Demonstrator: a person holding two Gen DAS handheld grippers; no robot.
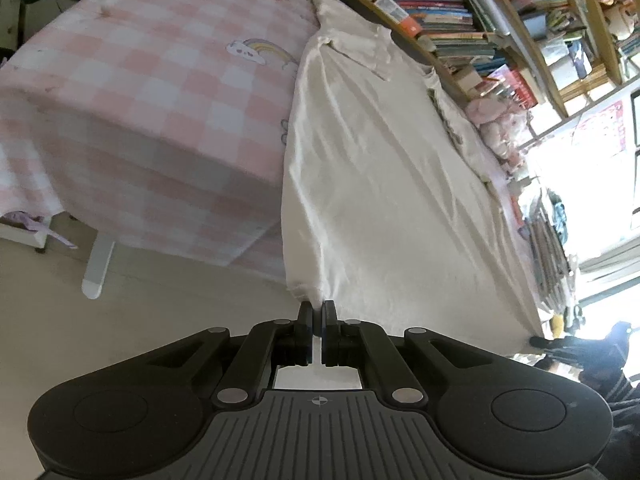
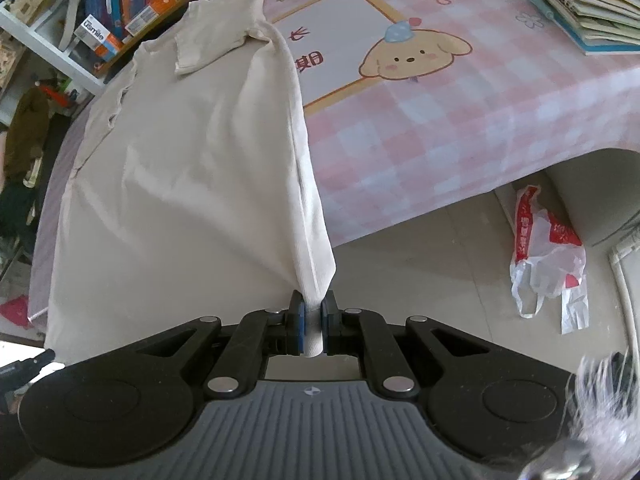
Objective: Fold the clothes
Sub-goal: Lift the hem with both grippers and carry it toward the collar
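Garment: cream shirt spread lengthwise over the pink checked cloth on the bench, collar end far, hem corners pulled off the near edge toward the grippers.
Left gripper: nearly closed, clamped on one hem corner of the shirt; only a thin pinch of fabric between the tips.
Right gripper: closed on the opposite hem corner, a thick rolled bunch of cloth pressed between the blue pads.
Step in hand: likely lifting the hem to carry it toward the collar for a crosswise fold.
Doing it well: keep both corners level and evenly tensioned; raise together; travel forward over the shirt without dragging the checked cloth; lay the hem square near the collar before releasing.
Risk: thin left pinch could slip; bunched right corner could leave a creased, uneven edge.
Surroundings: bookshelf behind the bench, stacked books on its far right, plastic bag on the floor.
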